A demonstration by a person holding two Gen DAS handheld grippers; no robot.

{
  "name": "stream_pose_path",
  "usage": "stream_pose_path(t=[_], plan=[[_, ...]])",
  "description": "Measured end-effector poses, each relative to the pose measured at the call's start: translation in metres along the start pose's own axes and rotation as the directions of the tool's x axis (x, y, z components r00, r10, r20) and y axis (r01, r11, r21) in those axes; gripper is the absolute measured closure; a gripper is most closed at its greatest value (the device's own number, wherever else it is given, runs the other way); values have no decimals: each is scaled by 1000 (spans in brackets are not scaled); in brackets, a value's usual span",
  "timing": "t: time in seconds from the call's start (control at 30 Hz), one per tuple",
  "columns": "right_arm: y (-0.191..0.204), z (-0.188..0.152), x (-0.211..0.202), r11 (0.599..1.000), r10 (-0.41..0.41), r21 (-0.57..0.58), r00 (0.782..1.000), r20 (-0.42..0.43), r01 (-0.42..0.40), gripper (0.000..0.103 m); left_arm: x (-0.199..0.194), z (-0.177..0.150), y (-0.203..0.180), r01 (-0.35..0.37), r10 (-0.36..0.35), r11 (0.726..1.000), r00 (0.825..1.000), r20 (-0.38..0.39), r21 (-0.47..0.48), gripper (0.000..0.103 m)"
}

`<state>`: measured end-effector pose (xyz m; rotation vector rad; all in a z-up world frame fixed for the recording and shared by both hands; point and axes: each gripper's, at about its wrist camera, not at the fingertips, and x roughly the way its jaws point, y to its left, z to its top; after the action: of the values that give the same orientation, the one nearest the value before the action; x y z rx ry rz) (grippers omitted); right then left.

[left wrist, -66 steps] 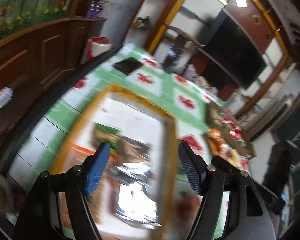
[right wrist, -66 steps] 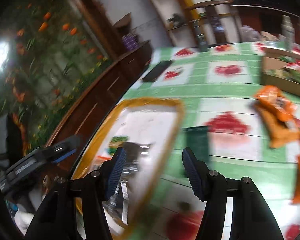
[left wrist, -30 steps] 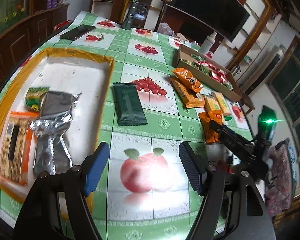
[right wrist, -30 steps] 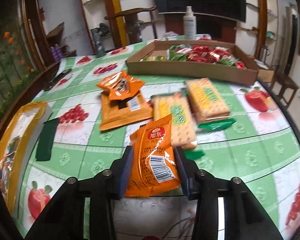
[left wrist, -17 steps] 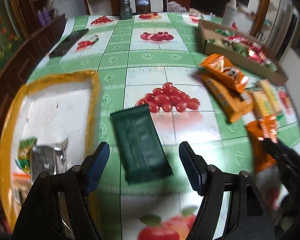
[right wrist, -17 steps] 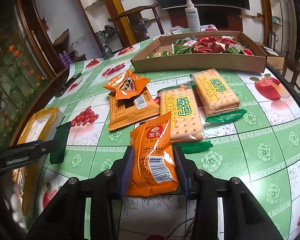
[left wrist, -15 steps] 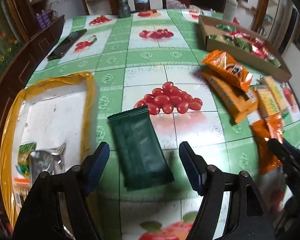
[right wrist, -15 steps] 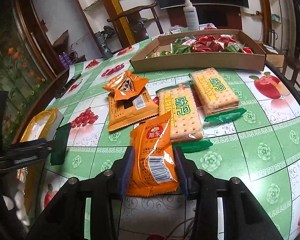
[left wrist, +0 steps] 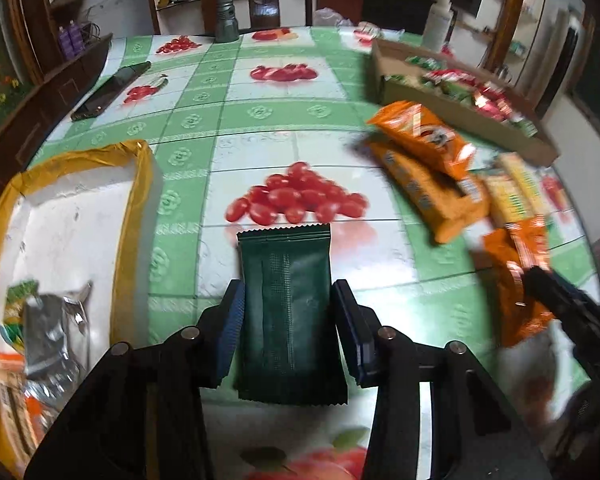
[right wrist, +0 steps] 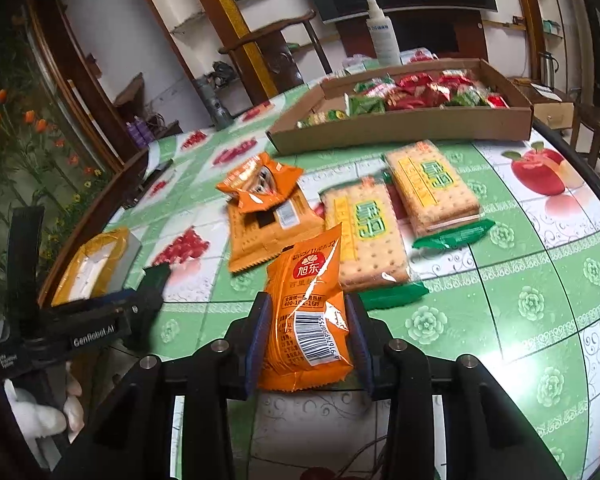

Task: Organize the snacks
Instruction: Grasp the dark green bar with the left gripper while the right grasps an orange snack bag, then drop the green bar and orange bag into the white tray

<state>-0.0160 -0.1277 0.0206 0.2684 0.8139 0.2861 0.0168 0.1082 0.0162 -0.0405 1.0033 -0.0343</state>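
A dark green snack packet (left wrist: 286, 264) lies flat on the green fruit-print tablecloth. My left gripper (left wrist: 288, 292) straddles it, its jaws closing, with both blue pads against the packet's long edges. An orange packet (right wrist: 308, 280) with a barcode sits between the pads of my right gripper (right wrist: 306, 304), whose jaws are closing on its sides. The left wrist view shows that orange packet (left wrist: 512, 272) blurred at the right. In the right wrist view the left gripper (right wrist: 140, 300) is at the far left, on the green packet (right wrist: 156, 276).
A yellow-rimmed white tray (left wrist: 140, 184) at the left holds a silver packet (left wrist: 56, 320) and others. Two cracker packs (right wrist: 364, 236), two orange bags (right wrist: 268, 236) and a cardboard box (right wrist: 400, 128) of small sweets lie further back. A phone (left wrist: 108, 92) lies near the far left edge.
My left gripper swung from the tray to the green packet, came down over it and narrowed its jaws onto it. The right gripper stayed on the orange packet, hardly moving.
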Motion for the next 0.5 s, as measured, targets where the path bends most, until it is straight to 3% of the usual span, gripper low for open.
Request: stream_pose_path(t=[0.13, 0.3, 0.4, 0.5], plan=[[5, 1, -7, 999, 44, -19, 999, 31, -43, 65, -31, -10, -2, 94, -92, 995, 994, 52, -32, 61], [5, 2, -9, 998, 57, -16, 997, 42, -57, 65, -63, -23, 16, 164, -155, 983, 983, 102, -84, 61], [3, 2, -6, 999, 47, -7, 998, 34, -47, 65, -81, -32, 43, 155, -137, 979, 981, 138, -130, 61], [4, 2, -6, 999, 38, -9, 999, 37, -38, 65, -94, -42, 76, 98, -69, 980, 984, 167, -174, 61]])
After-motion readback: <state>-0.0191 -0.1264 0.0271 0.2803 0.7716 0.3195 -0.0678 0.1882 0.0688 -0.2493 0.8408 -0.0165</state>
